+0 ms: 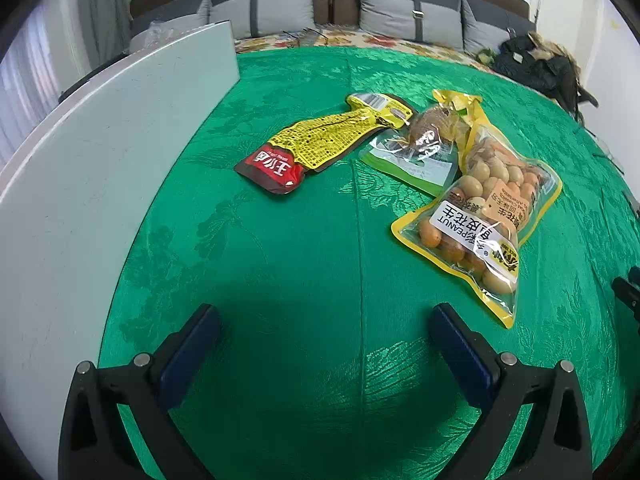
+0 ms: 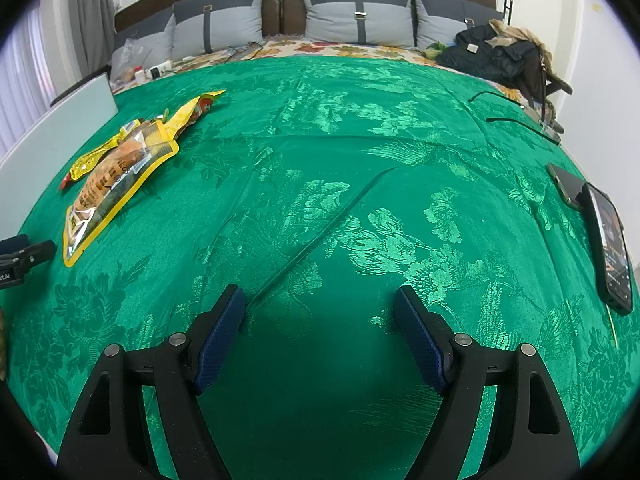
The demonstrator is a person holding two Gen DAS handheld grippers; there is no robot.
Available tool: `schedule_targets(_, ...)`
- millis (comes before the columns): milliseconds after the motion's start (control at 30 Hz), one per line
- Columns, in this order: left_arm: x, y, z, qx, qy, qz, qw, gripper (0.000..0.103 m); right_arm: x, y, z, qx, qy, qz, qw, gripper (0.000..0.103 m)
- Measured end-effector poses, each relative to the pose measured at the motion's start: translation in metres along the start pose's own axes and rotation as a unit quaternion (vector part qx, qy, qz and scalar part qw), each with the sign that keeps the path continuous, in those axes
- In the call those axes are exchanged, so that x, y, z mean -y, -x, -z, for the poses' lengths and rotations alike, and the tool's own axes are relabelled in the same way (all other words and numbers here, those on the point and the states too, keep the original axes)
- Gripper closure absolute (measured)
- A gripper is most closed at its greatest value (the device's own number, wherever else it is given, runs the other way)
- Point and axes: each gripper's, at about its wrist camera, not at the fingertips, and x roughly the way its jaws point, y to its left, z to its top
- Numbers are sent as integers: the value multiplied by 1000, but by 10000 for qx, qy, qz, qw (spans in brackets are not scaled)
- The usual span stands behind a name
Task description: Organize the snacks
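Note:
Three snack packs lie together on the green cloth [image 1: 304, 264]. One is a red and yellow packet [image 1: 316, 146], one a green and clear packet [image 1: 416, 152] with a brown piece inside, and one a yellow-edged peanut bag [image 1: 480, 220]. My left gripper [image 1: 324, 320] hovers over bare cloth just short of them, open, with nothing between its fingers. My right gripper [image 2: 320, 300] is open too, over bare cloth well to the right of the peanut bag [image 2: 112, 184]. Each gripper's tip shows at the edge of the other's view.
A white board [image 1: 100, 184] runs along the cloth's left side. Two phones [image 2: 612, 248] lie near the right edge, with dark cables [image 2: 520, 124] behind them. Grey pillows [image 2: 360, 20] and a dark jacket [image 2: 496, 56] sit at the far end.

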Motion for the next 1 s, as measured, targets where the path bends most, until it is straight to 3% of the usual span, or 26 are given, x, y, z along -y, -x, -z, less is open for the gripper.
schedule_targets(133,-8,-2,-6,-165,-195,146,9996,0,0,0,0,0,4,4,10000,23)
schedule_targets(433,-17,-1,-2,71,-178,151,9997,0,0,0,0,-1,5,3,10000,23)
schedule_targets(567,-19,1,-4,-110,-155,147,9997,1,0,0,0,-1,4,-1,10000,23)
schedule_targets(667,-19,13,-8,-84,-69,488,9987,1,0,0,0,-1,6,1,10000,23)
schedule_targets(767,0,31,-27,175,-457,946,9943,1,0,-1,0,-3,6,-6,10000,22)
schedule_targets(867,27,32,-46,54,-1007,1446,9843,1,0,0,0,-7,10,-17,10000,21)
schedule_targets(1000,75,19,-61,-74,-1980,1451,9694,1,0,0,0,-7,11,-15,10000,21)
